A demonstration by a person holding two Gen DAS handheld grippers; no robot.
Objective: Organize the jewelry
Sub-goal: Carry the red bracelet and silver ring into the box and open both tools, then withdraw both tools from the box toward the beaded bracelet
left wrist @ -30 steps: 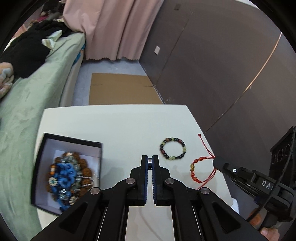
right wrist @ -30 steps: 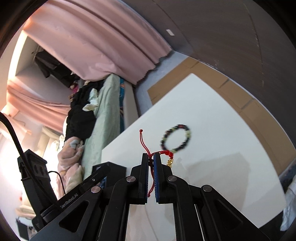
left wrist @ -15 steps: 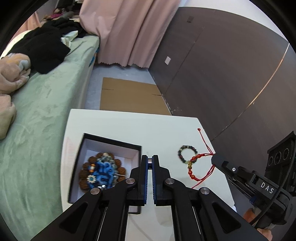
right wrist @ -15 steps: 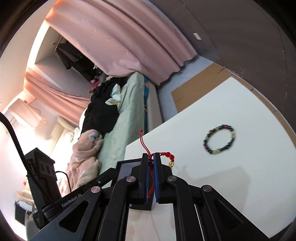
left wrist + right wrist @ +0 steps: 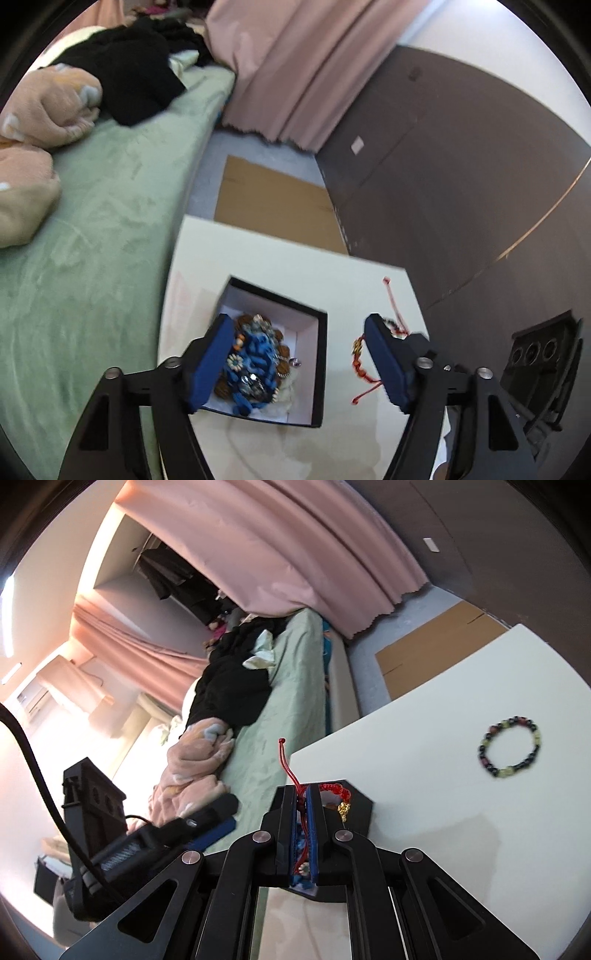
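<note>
The right gripper [image 5: 303, 794] is pinching the red cord bracelet [image 5: 334, 792] by its knotted cords, with the red beads and the gold charm hanging off the right side of the tips, just over the rim of the black jewelry box [image 5: 319, 369]. The box is sitting near the left edge of the white table [image 5: 280, 258], already piled with brown wooden beads and blue jewelry [image 5: 255, 360].

To do this step well, the bracelet should probably be carried fully over the box's white interior before letting go, low enough that the loose cord tails fall inside and are not draping over the black wall.

The left gripper [image 5: 299, 363] is opening its jaws wide, straddling the box with nothing between them; its left pad [image 5: 214, 363] is showing over the box's left wall. The multicolored bead bracelet [image 5: 509, 746] is lying towards the table's right edge, well apart from the box, likely the next piece to collect.
</note>
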